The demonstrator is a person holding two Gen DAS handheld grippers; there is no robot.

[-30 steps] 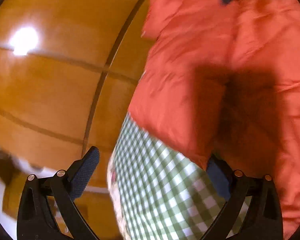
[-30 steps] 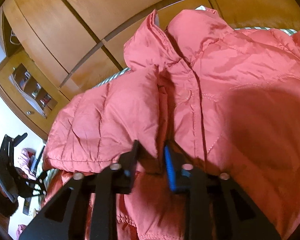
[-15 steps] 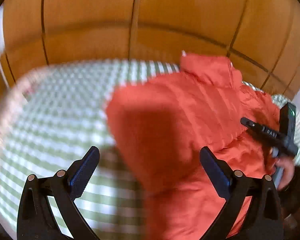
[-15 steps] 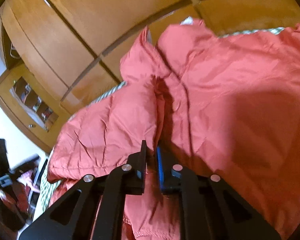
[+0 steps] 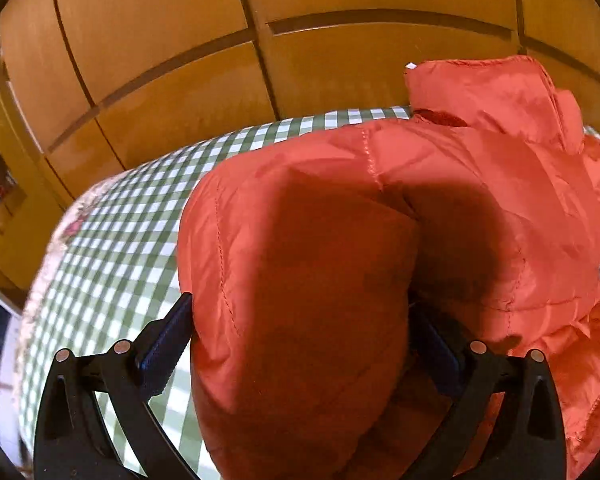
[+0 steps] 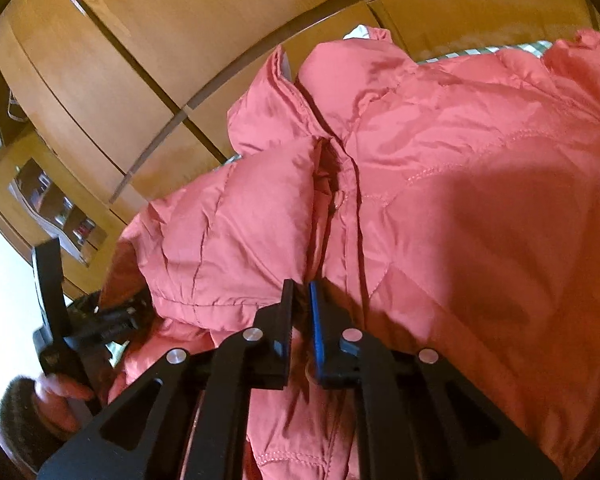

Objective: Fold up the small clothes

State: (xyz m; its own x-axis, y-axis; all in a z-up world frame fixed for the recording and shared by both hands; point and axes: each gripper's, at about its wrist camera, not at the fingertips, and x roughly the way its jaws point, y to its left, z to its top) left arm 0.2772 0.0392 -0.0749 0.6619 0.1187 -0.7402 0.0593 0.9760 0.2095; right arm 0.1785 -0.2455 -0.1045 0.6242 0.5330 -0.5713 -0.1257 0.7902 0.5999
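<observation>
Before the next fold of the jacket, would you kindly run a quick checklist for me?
1. Right tool pinching jacket front: ok, jaws nearly shut on fabric.
2. Left tool around sleeve: ok; grip pressure cannot tell.
3. Jacket lying on checked cloth: ok.
4. Collar flat: not ok, it stands up.
5. Far sleeve's position: cannot tell.

The puffy red jacket [image 5: 480, 200] runs off the right and bottom edges in both views, so its hem stays unseen. Its folded sleeve [image 5: 300, 300] hides the left gripper [image 5: 300, 336] pads. The contents of the glass-fronted cabinet [image 6: 56, 204] are too small to make out.
</observation>
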